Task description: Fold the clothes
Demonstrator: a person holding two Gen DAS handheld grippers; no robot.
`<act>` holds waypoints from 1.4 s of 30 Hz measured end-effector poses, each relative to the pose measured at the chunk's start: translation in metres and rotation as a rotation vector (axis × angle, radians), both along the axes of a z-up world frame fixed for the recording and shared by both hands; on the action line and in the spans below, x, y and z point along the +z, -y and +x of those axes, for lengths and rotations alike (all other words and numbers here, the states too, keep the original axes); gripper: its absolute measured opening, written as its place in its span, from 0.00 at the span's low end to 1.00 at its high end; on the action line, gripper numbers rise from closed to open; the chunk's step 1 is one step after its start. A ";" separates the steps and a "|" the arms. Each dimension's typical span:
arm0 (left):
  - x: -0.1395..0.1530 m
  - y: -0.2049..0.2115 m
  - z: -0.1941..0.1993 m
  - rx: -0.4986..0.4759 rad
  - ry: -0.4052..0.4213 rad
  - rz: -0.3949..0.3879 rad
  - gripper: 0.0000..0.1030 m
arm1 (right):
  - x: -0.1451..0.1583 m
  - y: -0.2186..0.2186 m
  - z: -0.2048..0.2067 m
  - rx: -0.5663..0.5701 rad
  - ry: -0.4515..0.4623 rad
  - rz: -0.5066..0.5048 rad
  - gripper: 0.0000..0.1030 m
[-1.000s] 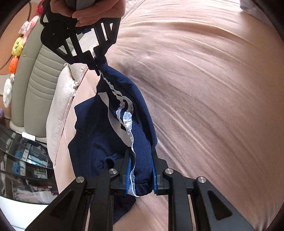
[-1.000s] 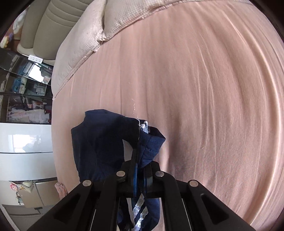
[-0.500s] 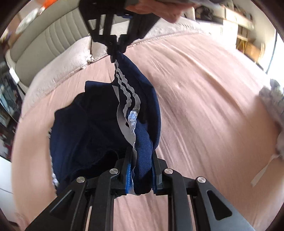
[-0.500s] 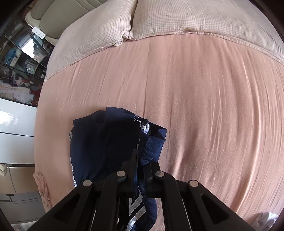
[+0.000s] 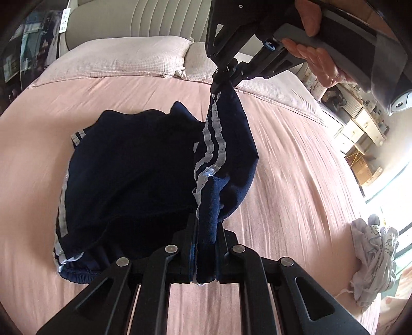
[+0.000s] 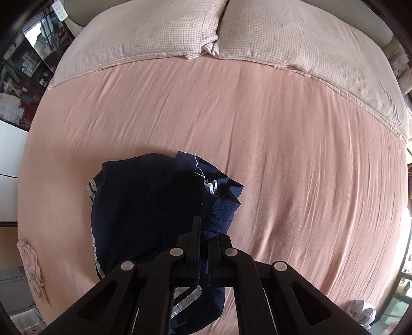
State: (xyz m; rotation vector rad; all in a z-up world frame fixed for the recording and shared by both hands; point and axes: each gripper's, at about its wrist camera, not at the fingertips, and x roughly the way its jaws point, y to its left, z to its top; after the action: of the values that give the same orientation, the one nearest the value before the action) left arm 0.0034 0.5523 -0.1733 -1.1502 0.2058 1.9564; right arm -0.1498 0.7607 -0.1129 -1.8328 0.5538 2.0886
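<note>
Now, at the far left of the left wrist view, dark glass shelving (image 5: 18, 51) stands beside a ribbed beige padded headboard (image 5: 134, 18), and below them two pale checked pillows (image 5: 123, 59) lie side by side at the head of a bed covered in a wrinkled pink sheet (image 5: 296, 180). Further right on that sheet sits the task's thing, a pair of navy blue sports shorts with white side stripes (image 5: 128, 180): most of the cloth lies heaped on the left half of the bed, while one striped edge is lifted off it and stretched between the two tools. The left gripper (image 5: 206, 247) is clenched on the near end of that edge, dark cloth pinched between its black fingers (image 5: 189, 232). Up and to the right, the right gripper (image 5: 224, 82) grasps the far end of the same edge from above, with the person's right hand (image 5: 319, 59) wrapped round its grey handle. At the far right edge of the bed a crumpled white patterned garment (image 5: 373, 262) lies well apart from the shorts, near a bright window.

From the right wrist view, the shorts (image 6: 144, 214) hang down from the clamped right gripper (image 6: 203, 244) onto the sheet (image 6: 283, 154), the pillows (image 6: 159, 33) touching each other beyond
</note>
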 end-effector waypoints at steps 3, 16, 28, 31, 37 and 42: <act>0.001 0.010 -0.012 0.018 0.043 0.030 0.09 | 0.004 0.017 -0.014 0.027 0.004 0.021 0.00; 0.004 0.054 -0.042 0.089 0.127 0.082 0.09 | 0.012 0.078 -0.070 0.103 -0.039 0.018 0.00; -0.021 0.102 -0.077 0.214 0.199 0.037 0.09 | -0.017 0.127 -0.114 0.181 -0.050 -0.033 0.00; -0.023 0.106 -0.080 0.222 0.203 0.028 0.09 | -0.021 0.136 -0.122 0.206 -0.041 -0.017 0.00; -0.034 0.105 -0.084 0.243 0.234 -0.034 0.10 | -0.032 0.150 -0.130 0.258 -0.002 0.003 0.00; -0.032 0.108 -0.088 0.290 0.212 -0.129 0.13 | -0.032 0.154 -0.131 0.265 -0.012 -0.041 0.06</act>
State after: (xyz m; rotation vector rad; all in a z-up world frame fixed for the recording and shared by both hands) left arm -0.0850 0.4447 -0.2056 -1.5329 0.0550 2.0742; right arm -0.2812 0.6064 -0.1450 -2.0128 0.3755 2.2715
